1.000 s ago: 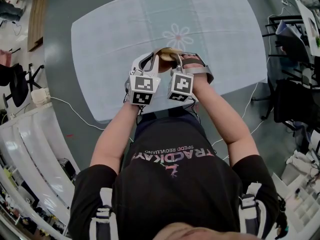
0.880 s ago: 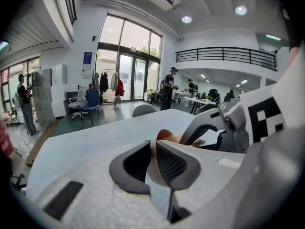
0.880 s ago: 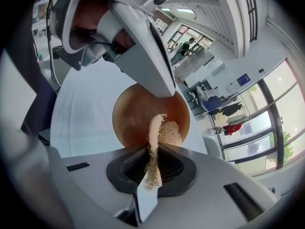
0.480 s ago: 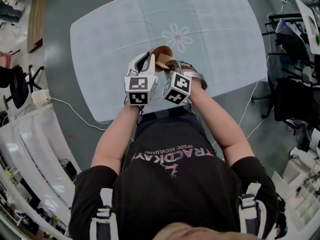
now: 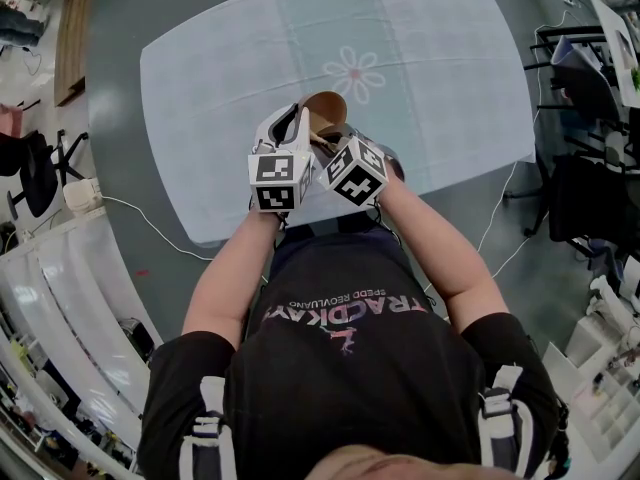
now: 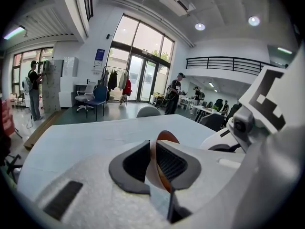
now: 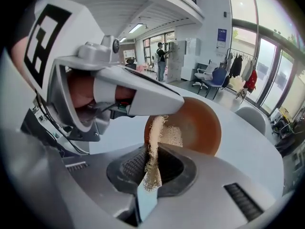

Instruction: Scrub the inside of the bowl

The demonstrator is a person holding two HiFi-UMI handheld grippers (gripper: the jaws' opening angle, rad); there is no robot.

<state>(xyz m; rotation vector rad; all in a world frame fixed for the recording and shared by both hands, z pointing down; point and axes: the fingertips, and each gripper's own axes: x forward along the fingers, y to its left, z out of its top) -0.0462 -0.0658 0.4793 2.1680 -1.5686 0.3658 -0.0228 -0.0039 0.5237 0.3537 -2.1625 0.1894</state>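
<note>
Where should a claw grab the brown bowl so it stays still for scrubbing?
Pinch the bowl by its thin rim, one pad inside and one outside, coming from the person's left. It is tipped with its mouth toward the scrubber in the right claw, so the inside stays free. The left claw, jaws just eased slightly, grips there.

A table (image 5: 220,78) under a pale cloth bears a flower print (image 5: 356,72) near its middle. Left of the table stand a black office chair (image 5: 35,168) and a white box (image 5: 82,193). A white cable (image 5: 150,226) runs past the table's near-left corner.
</note>
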